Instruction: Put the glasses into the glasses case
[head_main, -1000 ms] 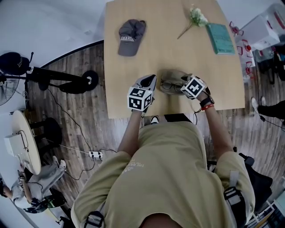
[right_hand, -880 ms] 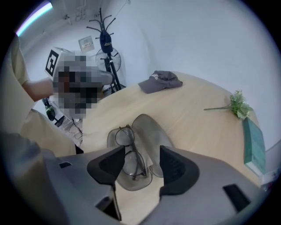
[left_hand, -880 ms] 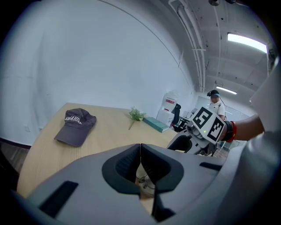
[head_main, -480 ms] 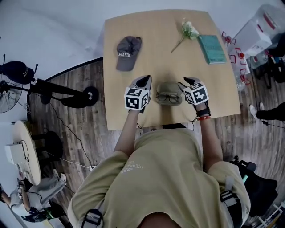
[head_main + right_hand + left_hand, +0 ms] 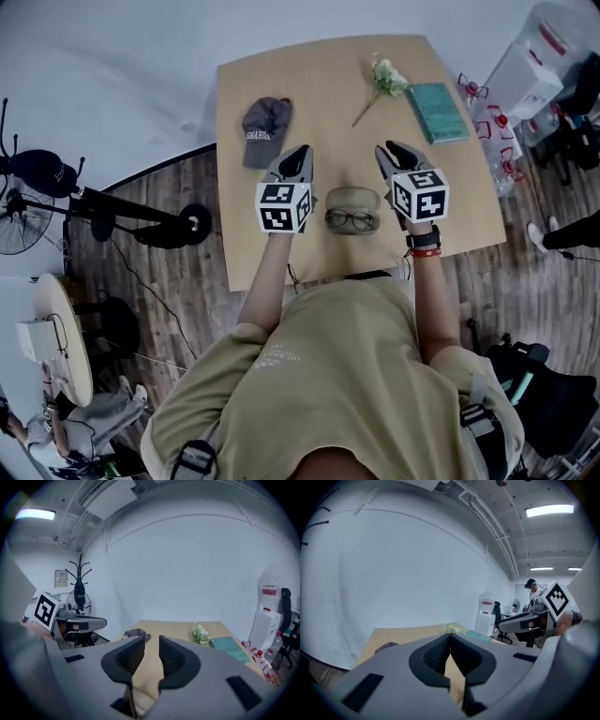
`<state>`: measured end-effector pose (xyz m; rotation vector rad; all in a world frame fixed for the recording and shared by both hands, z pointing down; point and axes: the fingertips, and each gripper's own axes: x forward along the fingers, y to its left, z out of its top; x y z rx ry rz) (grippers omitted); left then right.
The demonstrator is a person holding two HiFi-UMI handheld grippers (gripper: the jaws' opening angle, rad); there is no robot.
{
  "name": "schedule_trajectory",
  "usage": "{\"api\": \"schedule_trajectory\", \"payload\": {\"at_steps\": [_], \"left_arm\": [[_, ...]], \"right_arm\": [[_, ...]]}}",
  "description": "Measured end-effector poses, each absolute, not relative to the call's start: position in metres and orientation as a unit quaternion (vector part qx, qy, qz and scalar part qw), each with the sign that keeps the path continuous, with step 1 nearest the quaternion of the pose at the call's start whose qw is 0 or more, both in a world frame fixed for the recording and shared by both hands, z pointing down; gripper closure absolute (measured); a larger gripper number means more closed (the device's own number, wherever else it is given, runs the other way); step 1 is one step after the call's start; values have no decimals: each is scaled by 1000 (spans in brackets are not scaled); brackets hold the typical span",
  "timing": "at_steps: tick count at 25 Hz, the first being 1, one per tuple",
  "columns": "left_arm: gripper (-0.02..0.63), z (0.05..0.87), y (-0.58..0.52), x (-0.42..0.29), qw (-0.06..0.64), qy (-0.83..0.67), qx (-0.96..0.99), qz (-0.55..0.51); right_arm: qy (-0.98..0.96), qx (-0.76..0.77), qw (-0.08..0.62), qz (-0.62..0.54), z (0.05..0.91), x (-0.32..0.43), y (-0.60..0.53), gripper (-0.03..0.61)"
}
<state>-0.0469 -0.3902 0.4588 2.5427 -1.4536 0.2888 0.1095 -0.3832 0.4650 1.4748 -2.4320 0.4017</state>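
Note:
Dark-framed glasses [image 5: 352, 219] lie on the front part of an olive glasses case [image 5: 352, 198], near the front edge of the wooden table [image 5: 319, 89]. Neither gripper touches them. My left gripper [image 5: 300, 152] hovers left of the case, raised above the table, with its jaws together and empty [image 5: 450, 637]. My right gripper [image 5: 386, 150] hovers right of the case at about the same height. Its jaws [image 5: 151, 641] have just been closing and keep a narrow gap with nothing between them. Both gripper views look out level across the table, so the case and glasses are out of their sight.
A grey cap [image 5: 262, 120] lies at the table's back left, with a white flower sprig [image 5: 384, 77] and a teal book [image 5: 436, 111] at the back right. White boxes [image 5: 525, 70] stand beyond the right edge. A fan and stand are on the floor to the left.
Both grippers have lifted off the table and drawn apart from the case. The right gripper left the glasses lying on the case, and its jaws have narrowed.

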Motion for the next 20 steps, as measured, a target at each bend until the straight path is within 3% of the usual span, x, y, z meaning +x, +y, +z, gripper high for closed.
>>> {"api": "schedule_trajectory", "payload": {"at_steps": [9,20], "left_arm": [[591,408,-385,-48,55,-510,857,46],[591,397,-382,-51,46,-512,858,17]], "right_arm": [[-829,547,74,94,417,102,-380,549],[-805,588,34,70,397,108,-365,563]]}}
